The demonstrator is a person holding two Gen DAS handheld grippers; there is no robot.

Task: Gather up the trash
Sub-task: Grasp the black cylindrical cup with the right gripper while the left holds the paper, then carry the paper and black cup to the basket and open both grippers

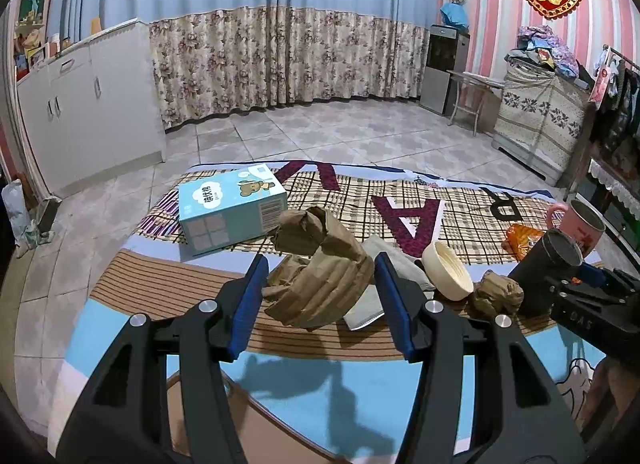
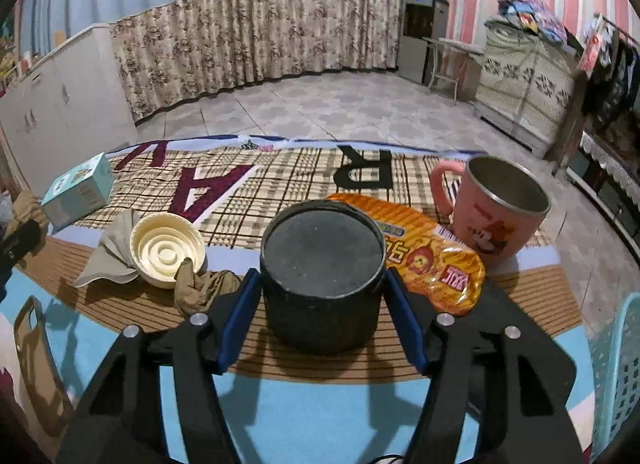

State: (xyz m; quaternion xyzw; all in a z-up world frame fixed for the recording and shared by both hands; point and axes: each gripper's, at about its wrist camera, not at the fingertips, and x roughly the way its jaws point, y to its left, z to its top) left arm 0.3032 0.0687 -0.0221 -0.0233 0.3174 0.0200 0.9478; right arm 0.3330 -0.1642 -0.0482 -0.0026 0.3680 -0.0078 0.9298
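Note:
A crumpled brown paper bag [image 1: 320, 268] lies on the patterned table cloth [image 1: 360, 191]. My left gripper [image 1: 320, 284] is open, its blue pads on either side of the bag. A black cylinder [image 2: 322, 278] stands upright between the pads of my right gripper [image 2: 320, 296], which closes against its sides; it also shows in the left wrist view [image 1: 548, 272]. A cream plastic lid [image 2: 166, 250], a grey tissue [image 2: 110, 260], a small brown paper wad [image 2: 200, 288] and an orange snack wrapper [image 2: 436, 260] lie between and beside them.
A blue tissue box [image 1: 230, 209] lies at the table's far left. A pink metal mug [image 2: 496, 211] stands at the right, behind the wrapper. A light blue plastic basket [image 2: 618, 376] shows at the right edge. Tiled floor, white cabinets and curtains lie beyond.

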